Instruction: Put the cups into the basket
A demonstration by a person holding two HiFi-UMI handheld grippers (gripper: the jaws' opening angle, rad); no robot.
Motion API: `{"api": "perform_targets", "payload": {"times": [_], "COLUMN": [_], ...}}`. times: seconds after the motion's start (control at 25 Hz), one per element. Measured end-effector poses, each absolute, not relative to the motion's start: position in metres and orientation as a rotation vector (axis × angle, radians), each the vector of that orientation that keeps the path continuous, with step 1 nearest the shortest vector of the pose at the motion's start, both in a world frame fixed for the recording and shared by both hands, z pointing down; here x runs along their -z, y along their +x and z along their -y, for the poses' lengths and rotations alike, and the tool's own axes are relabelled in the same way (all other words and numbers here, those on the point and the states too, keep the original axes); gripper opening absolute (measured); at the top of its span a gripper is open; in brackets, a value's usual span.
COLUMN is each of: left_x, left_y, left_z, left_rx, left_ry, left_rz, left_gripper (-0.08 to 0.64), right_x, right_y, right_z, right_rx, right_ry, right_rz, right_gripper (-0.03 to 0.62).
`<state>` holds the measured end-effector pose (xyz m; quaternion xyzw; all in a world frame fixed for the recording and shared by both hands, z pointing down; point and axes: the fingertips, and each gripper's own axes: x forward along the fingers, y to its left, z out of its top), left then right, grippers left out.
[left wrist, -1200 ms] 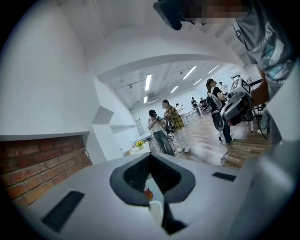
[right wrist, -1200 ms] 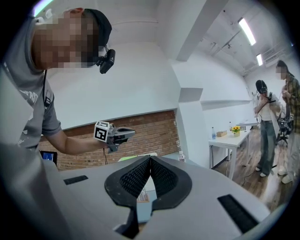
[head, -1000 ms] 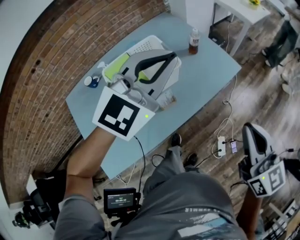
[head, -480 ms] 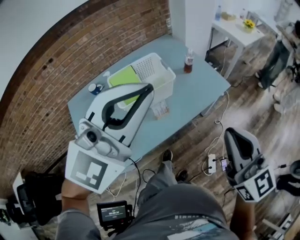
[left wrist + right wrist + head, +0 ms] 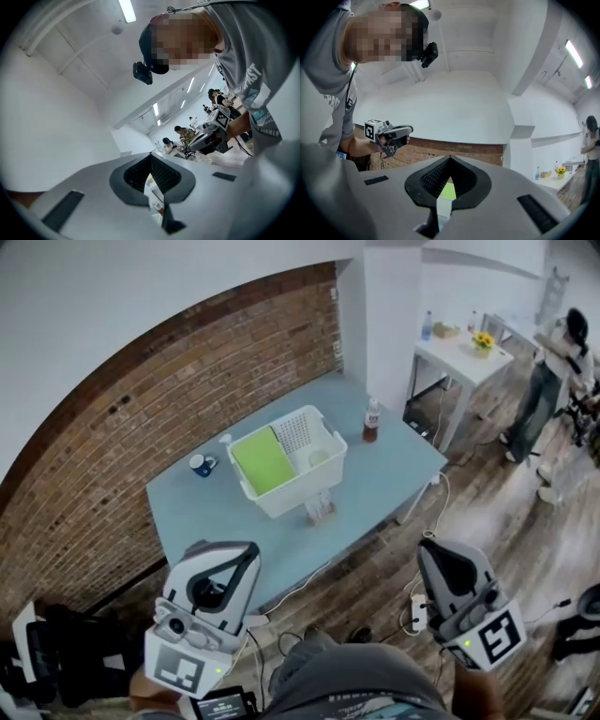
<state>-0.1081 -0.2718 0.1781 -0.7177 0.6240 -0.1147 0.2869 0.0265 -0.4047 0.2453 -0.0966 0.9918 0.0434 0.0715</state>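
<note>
A white basket (image 5: 298,486) holding a green sheet (image 5: 262,459) stands in the middle of the light blue table (image 5: 384,474). A blue and white cup (image 5: 201,464) sits on the table left of the basket. Clear glass cups (image 5: 319,510) stand in front of it near the table's front edge. My left gripper (image 5: 249,549) (image 5: 151,156) hangs shut and empty at the lower left, well short of the table. At the lower right, over the floor, my right gripper (image 5: 430,547) (image 5: 450,159) is also shut with nothing in it.
A brown bottle (image 5: 371,420) stands on the table right of the basket. A brick wall (image 5: 141,418) runs behind the table. At the far right are a white side table (image 5: 466,351) with flowers and a standing person (image 5: 553,362). Cables and a power strip (image 5: 415,613) lie on the wooden floor.
Both grippers have drawn back from the table toward my body. The left one went from over the basket down to the lower left. The view now takes in the whole table.
</note>
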Motion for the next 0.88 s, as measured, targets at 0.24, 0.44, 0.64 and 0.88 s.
{"api": "perform_targets", "payload": {"times": [0.24, 0.44, 0.64, 0.88], "left_x": [-0.195, -0.193, -0.192, -0.193], "left_y": [-0.125, -0.148, -0.158, -0.172], "left_z": [0.237, 0.220, 0.216, 0.214], "left_rx": [0.282, 0.253, 0.252, 0.249], "left_ry": [-1.984, -1.998, -2.010, -2.023], "left_rz": [-1.734, -1.752, -1.723, -1.699], "left_gripper": [0.000, 0.000, 0.000, 0.000], "right_x": [-0.239, -0.237, -0.238, -0.243], "right_y": [0.013, 0.001, -0.004, -0.020], "right_z": [0.381, 0.366, 0.357, 0.352], "right_rx": [-0.130, -0.135, -0.126, -0.086], "right_ry": [-0.293, -0.327, -0.364, -0.400], "right_rz": [-2.972, -2.982, -2.972, -2.990], "right_gripper": [0.008, 0.008, 0.009, 0.009]}}
